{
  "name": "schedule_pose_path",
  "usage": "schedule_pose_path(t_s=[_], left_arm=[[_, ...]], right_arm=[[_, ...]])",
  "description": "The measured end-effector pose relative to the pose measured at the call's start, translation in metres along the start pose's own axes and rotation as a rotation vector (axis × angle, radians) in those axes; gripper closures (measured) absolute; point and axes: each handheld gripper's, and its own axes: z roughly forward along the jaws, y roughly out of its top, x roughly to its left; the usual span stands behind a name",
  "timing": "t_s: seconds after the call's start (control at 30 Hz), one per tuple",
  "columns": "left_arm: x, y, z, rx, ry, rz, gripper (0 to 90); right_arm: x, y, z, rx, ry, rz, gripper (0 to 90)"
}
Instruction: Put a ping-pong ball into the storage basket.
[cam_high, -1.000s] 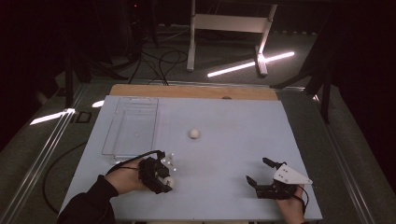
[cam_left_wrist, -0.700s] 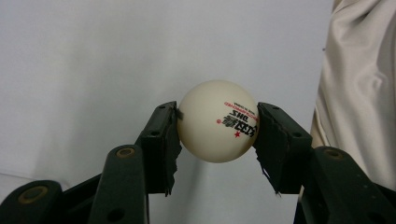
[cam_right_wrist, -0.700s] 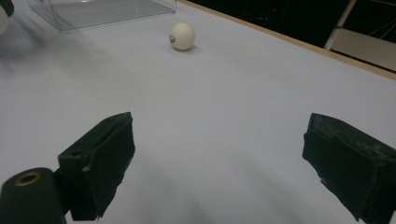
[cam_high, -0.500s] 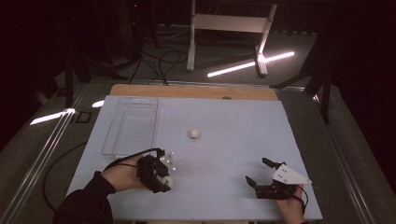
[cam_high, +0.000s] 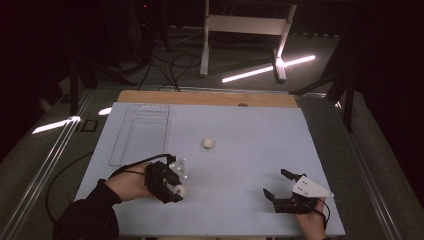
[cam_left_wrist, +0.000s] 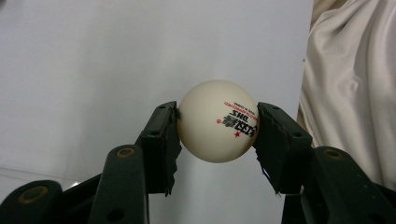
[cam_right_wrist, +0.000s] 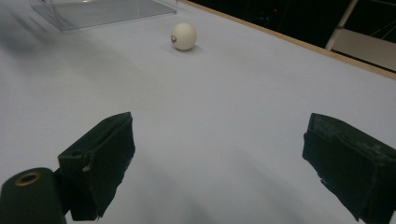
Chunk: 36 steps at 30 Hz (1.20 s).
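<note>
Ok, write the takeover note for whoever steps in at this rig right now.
Left claw: shut on a white ball, at the table's near left.
Right claw: open, nothing between the jaws, at the near right.
Second ball: loose mid-table.
Clear tray: far left, no ball inside.
Done: one ball gripped.
Left, probably: put it in the tray, then fetch the second ball.

- The held ball (cam_left_wrist: 215, 120) is cream-white, with red and black print and a small red star.
- The second ball (cam_high: 208, 143) is cream-white too, with a faint red mark.
- Both claws, left claw (cam_left_wrist: 215, 140) and right claw (cam_right_wrist: 219, 163), are black.
- The table (cam_high: 250, 150) is pale blue-grey, with a tan wooden far edge.
- The tray (cam_high: 142, 132) is clear.
</note>
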Motion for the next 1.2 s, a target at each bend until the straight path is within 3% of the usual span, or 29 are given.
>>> schedule_pose_path(t_s=[0.67, 1.2], left_arm=[[0.002, 0.007, -0.024, -0.02, 0.026, 0.018, 52.1], [0.009, 0.011, -0.043, -0.052, 0.052, 0.0, 52.1]], right_arm=[[0.001, 0.001, 0.0, -0.004, -0.001, 0.004, 9.3], [0.002, 0.003, -0.002, -0.007, -0.004, -0.016, 9.3]])
